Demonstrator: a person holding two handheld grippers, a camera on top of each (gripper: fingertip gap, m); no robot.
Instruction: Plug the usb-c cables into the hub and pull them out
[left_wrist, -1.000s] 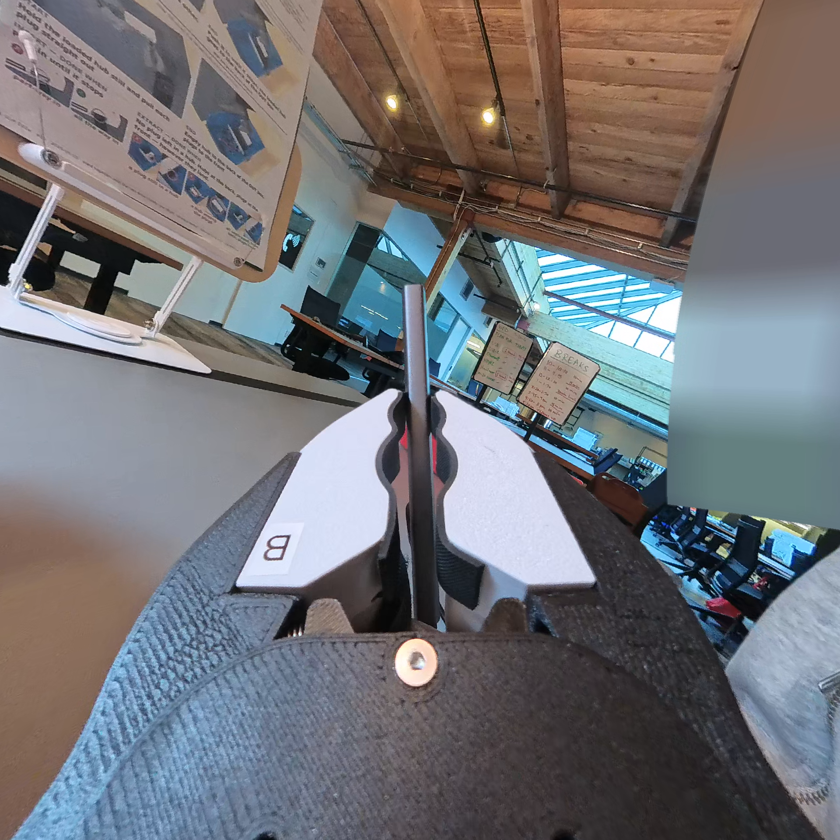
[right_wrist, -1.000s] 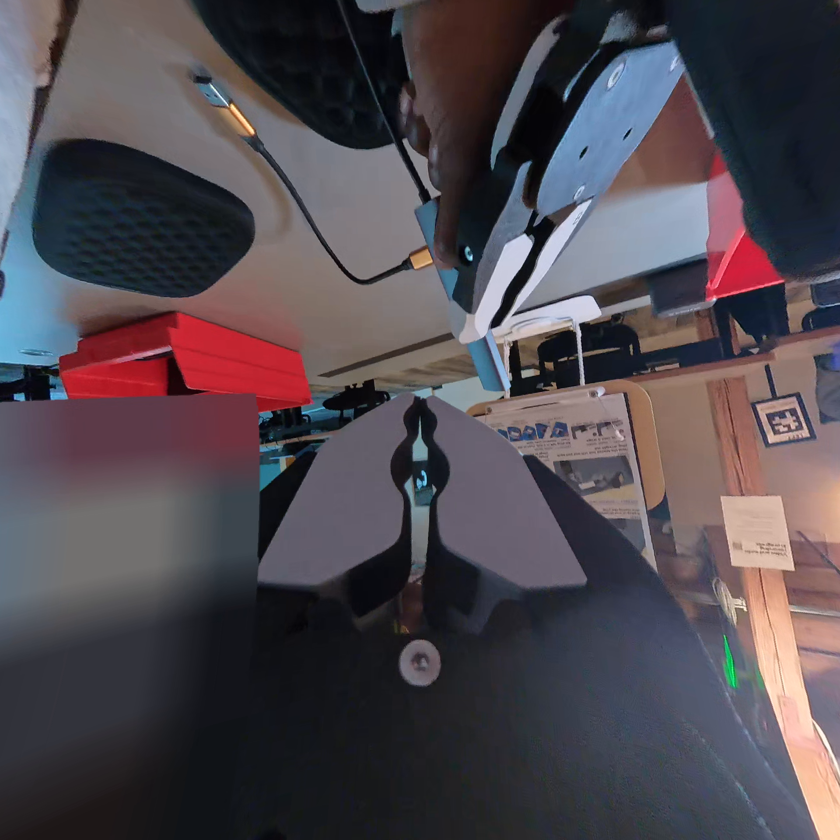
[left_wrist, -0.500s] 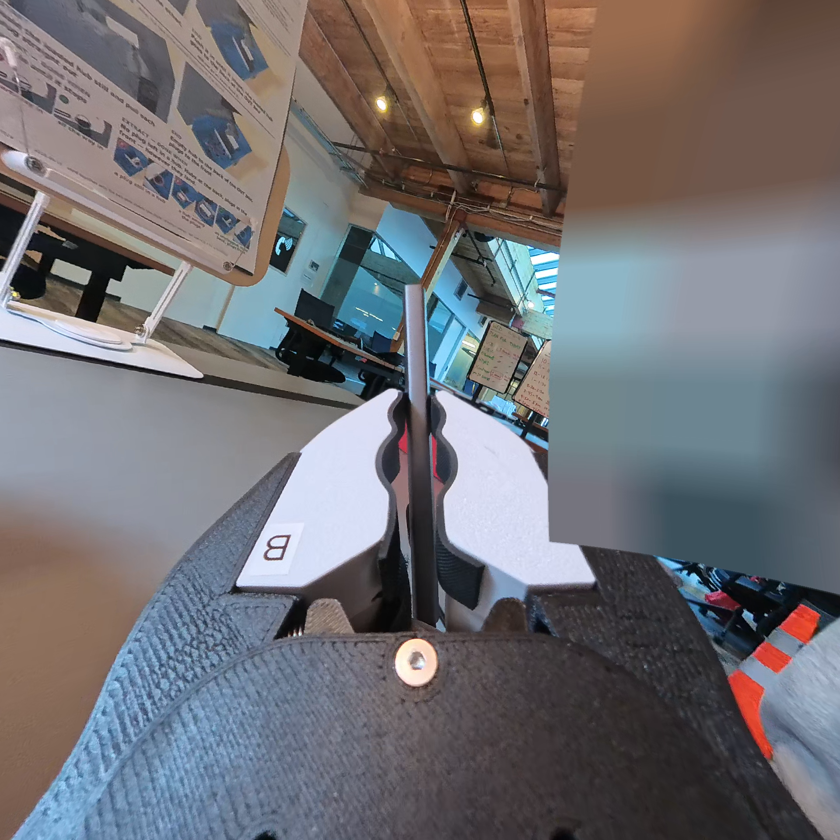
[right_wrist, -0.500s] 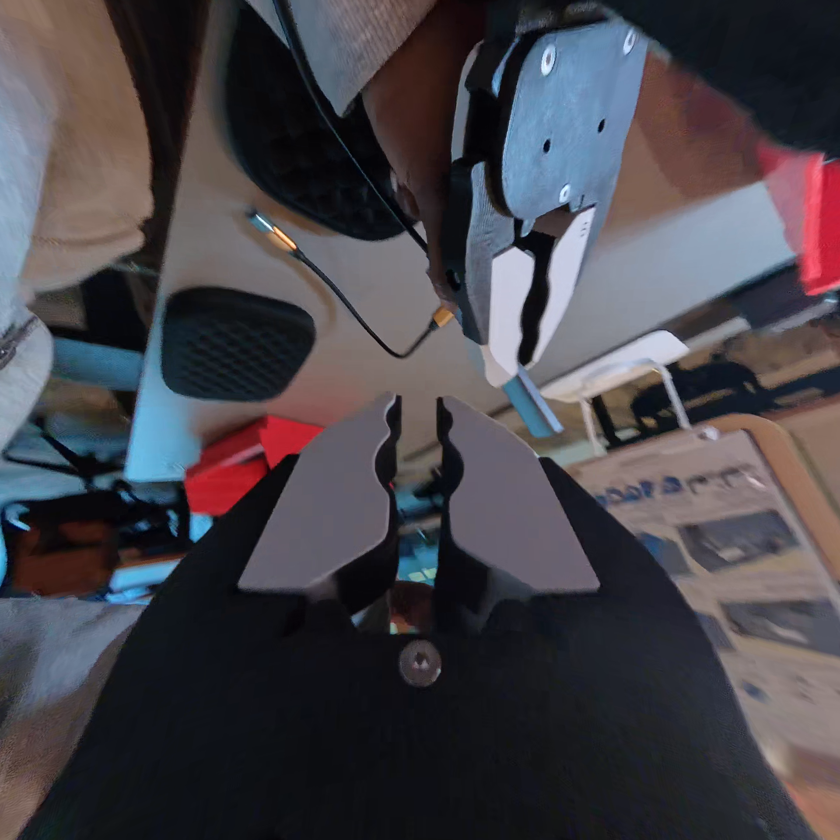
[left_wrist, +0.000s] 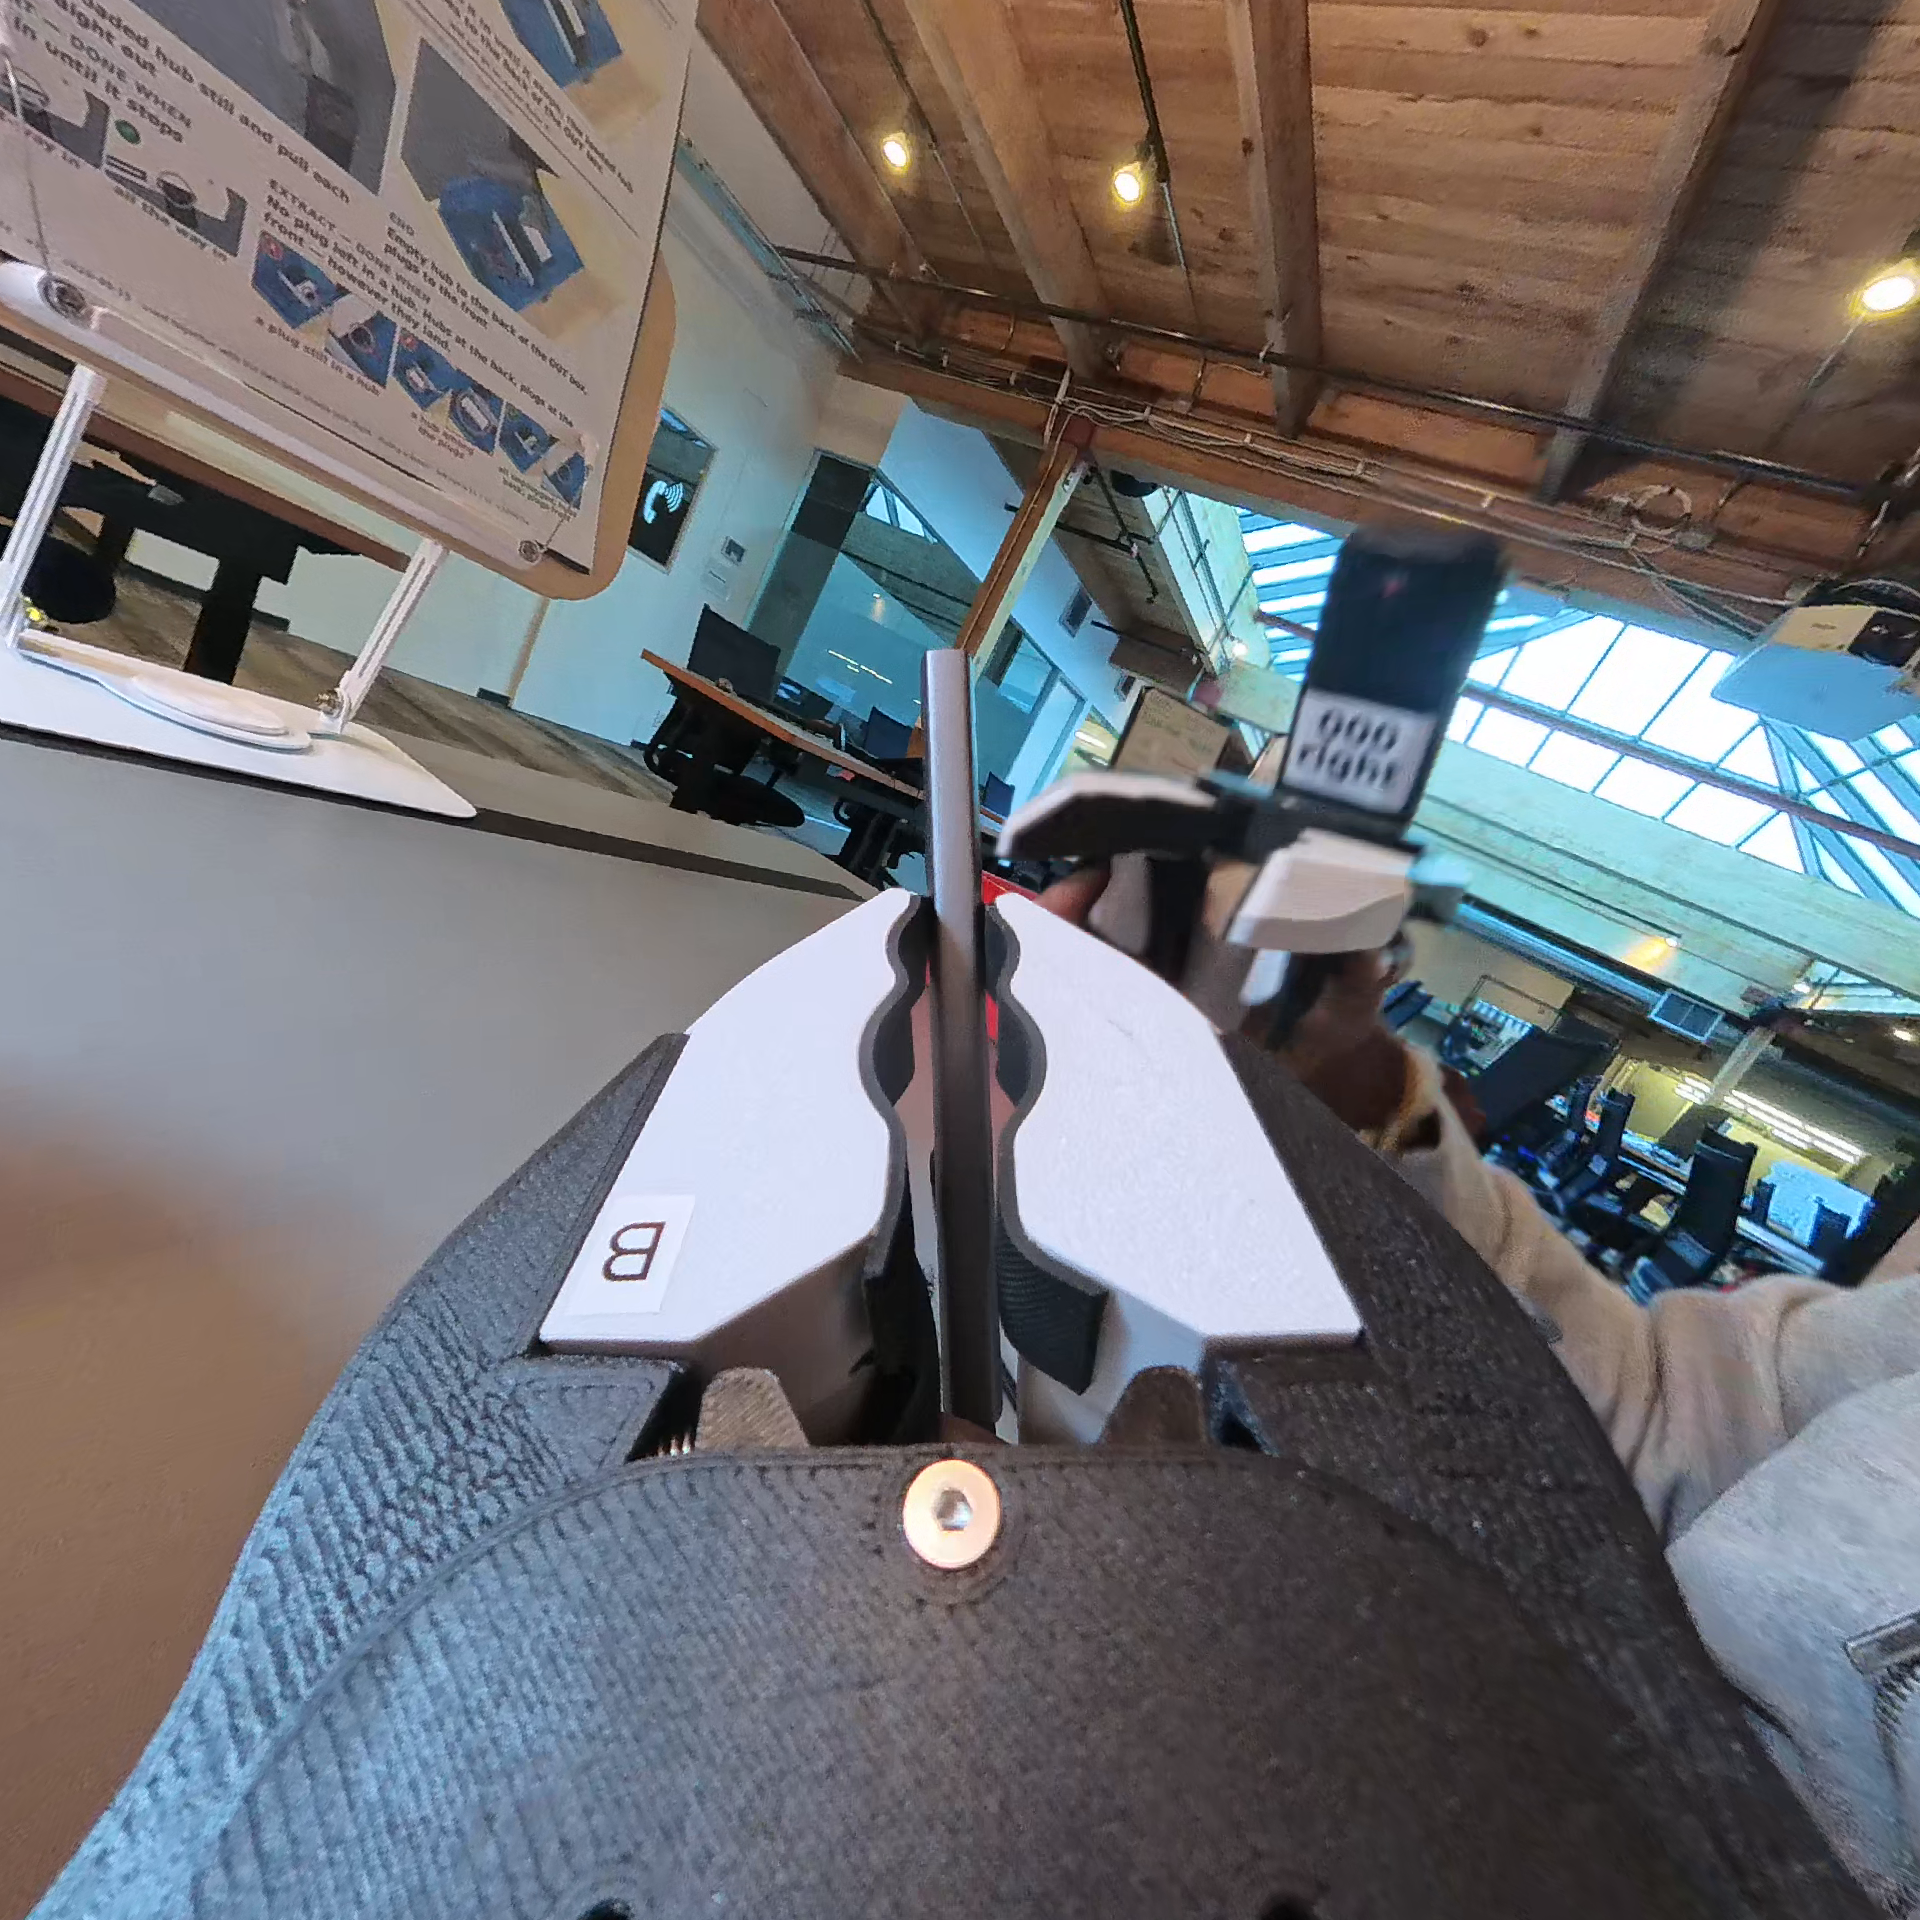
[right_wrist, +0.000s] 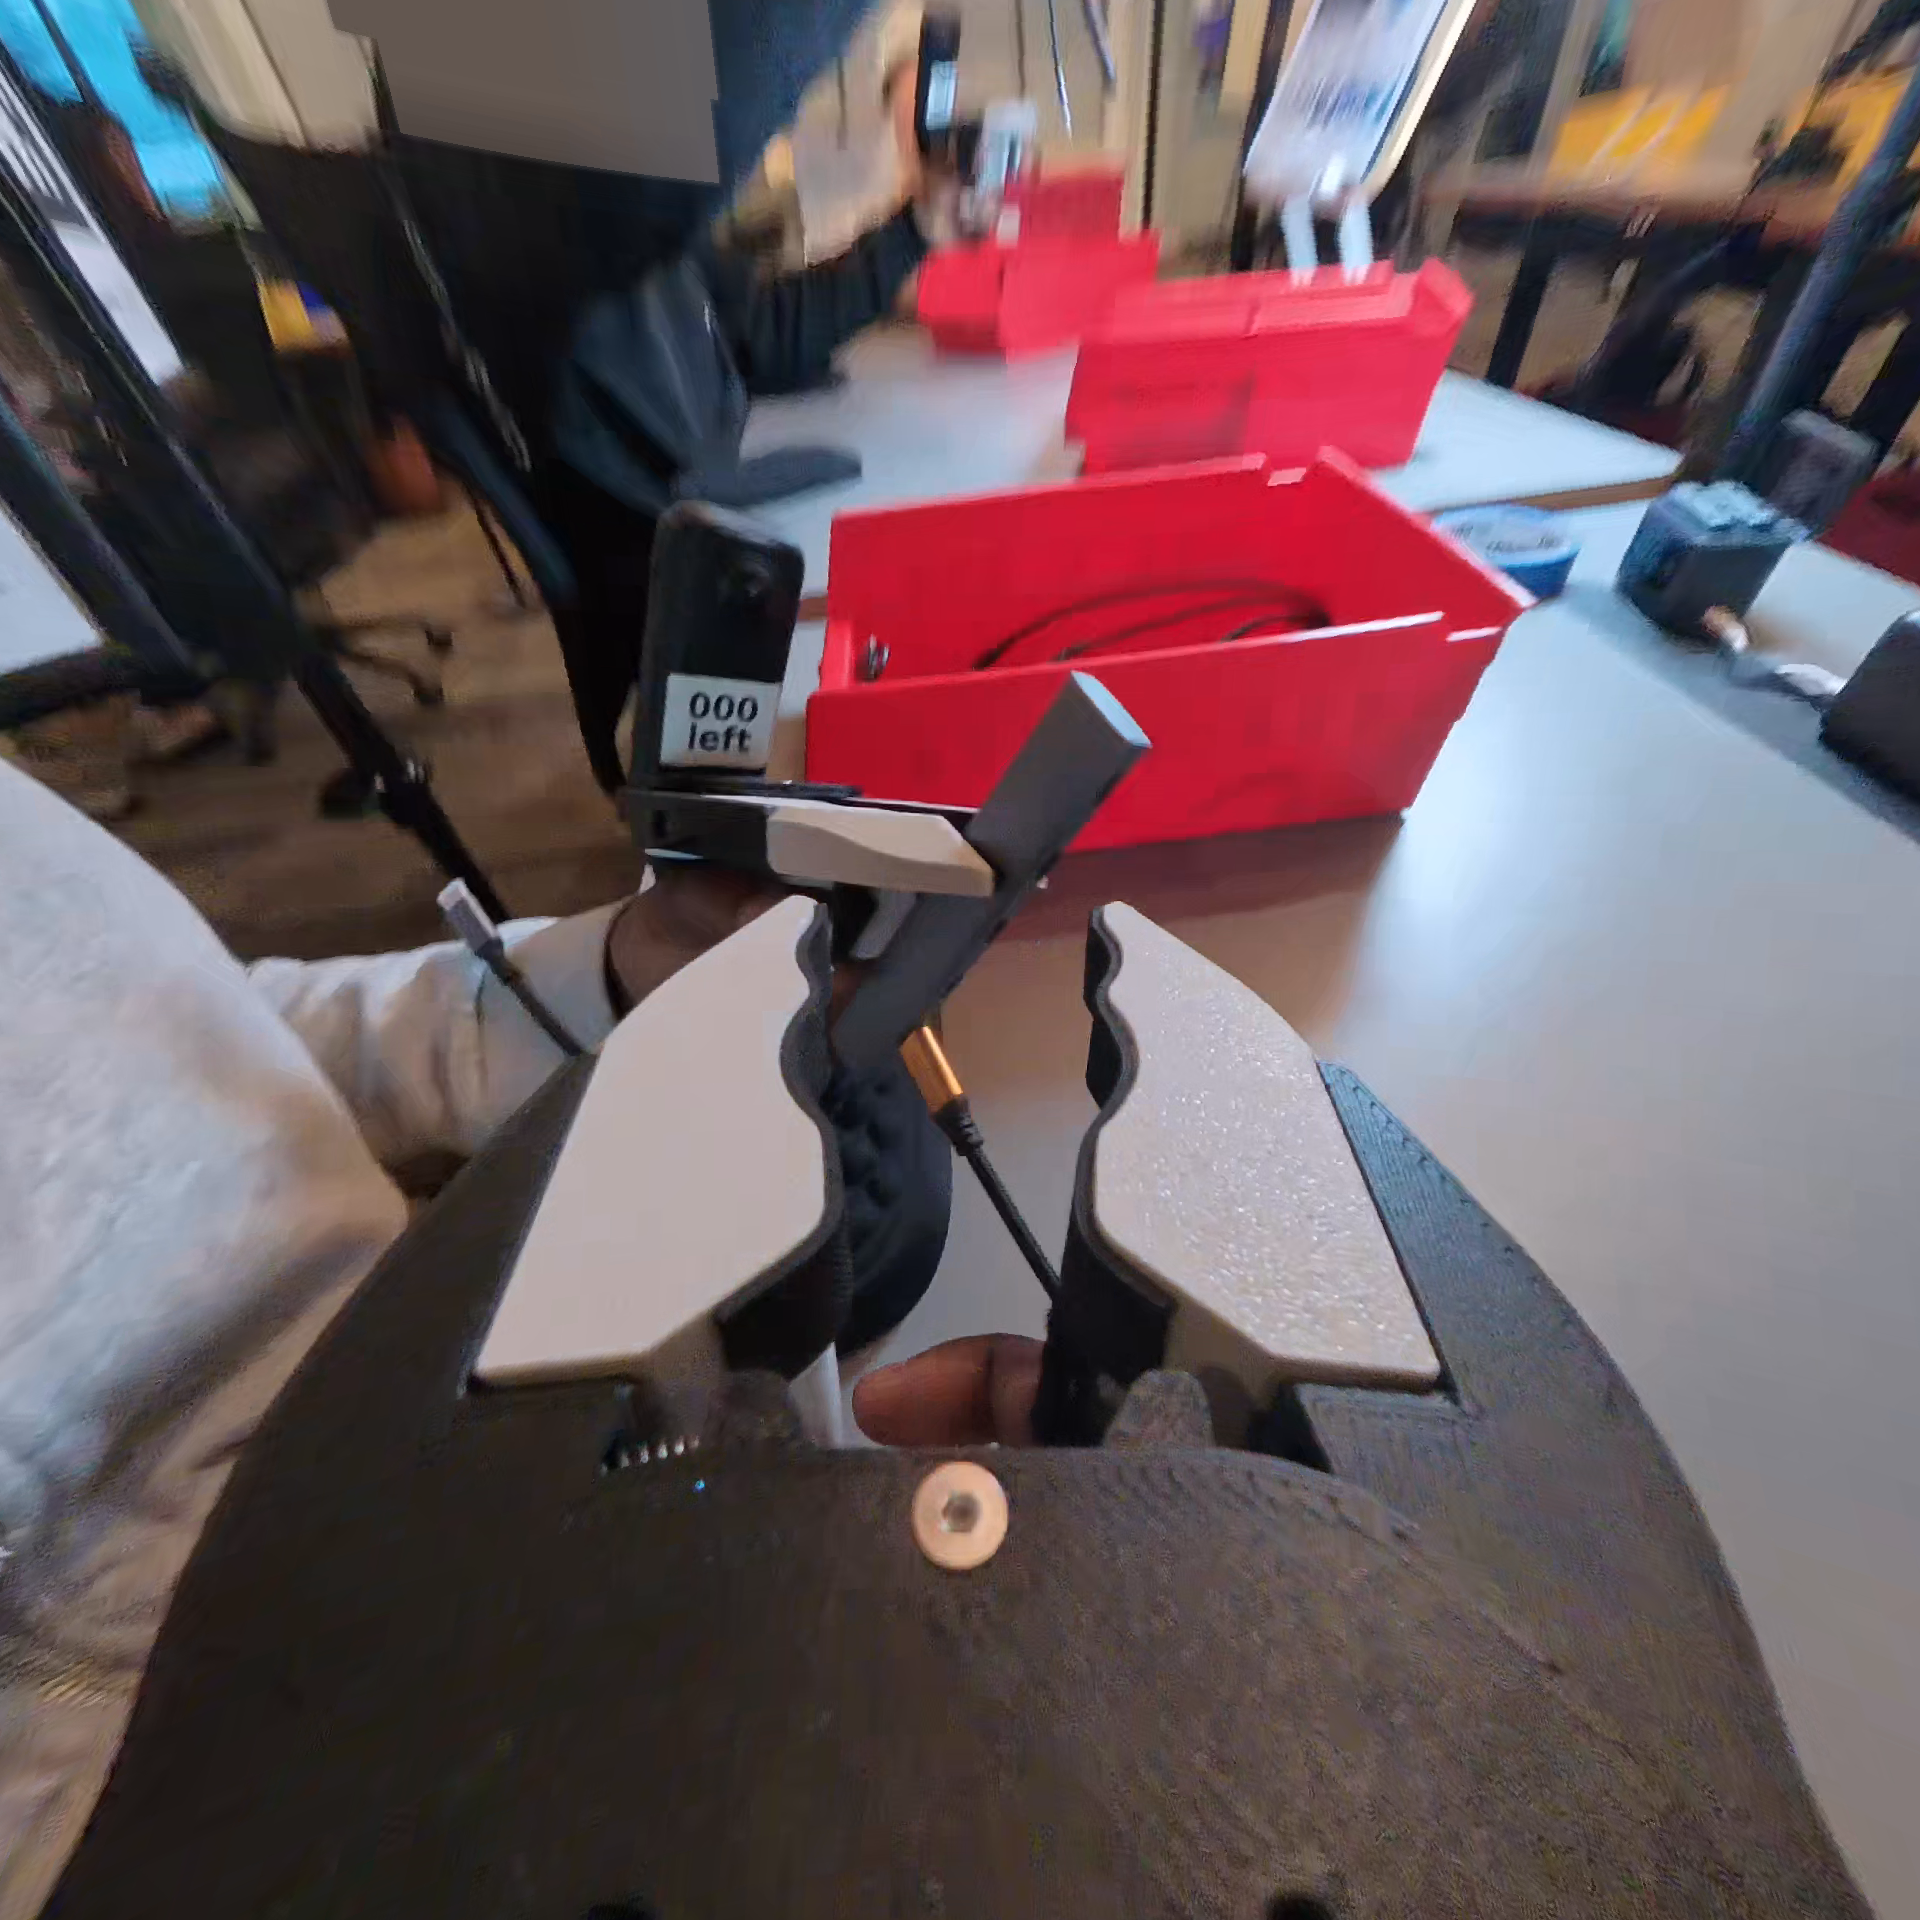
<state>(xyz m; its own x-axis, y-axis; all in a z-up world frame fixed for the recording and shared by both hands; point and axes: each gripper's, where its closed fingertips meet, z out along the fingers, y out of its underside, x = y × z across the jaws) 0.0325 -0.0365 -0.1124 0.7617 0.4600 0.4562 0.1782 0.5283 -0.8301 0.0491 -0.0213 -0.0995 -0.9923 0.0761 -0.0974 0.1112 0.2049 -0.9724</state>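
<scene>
Left gripper: jaws clenched on the hub, a thin dark slab seen edge-on in the left wrist view, sticking out past the tips toward 12 o'clock.

From the right wrist view the same hub is a dark bar tilted up toward 1 o'clock, pinched in the left gripper at its mid-length. Lower end of the hub sits just ahead of the right gripper.

Right gripper: jaws released, wide gap, nothing between the pads.

One usb-c cable is plugged into the hub's lower end: gold plug seated, thin black lead running toward 5 o'clock, passing through the gap between the right jaws without being gripped. A second connector, silver, hangs free at 9 o'clock, by the person's pale sleeve.

Red bin sits on the grey surface at 12–1 o'clock behind the hub, black cables coiled inside.

Left wrist view: right gripper at 2 o'clock, raised, blurred. Instruction board on a white stand at 10 o'clock.
</scene>
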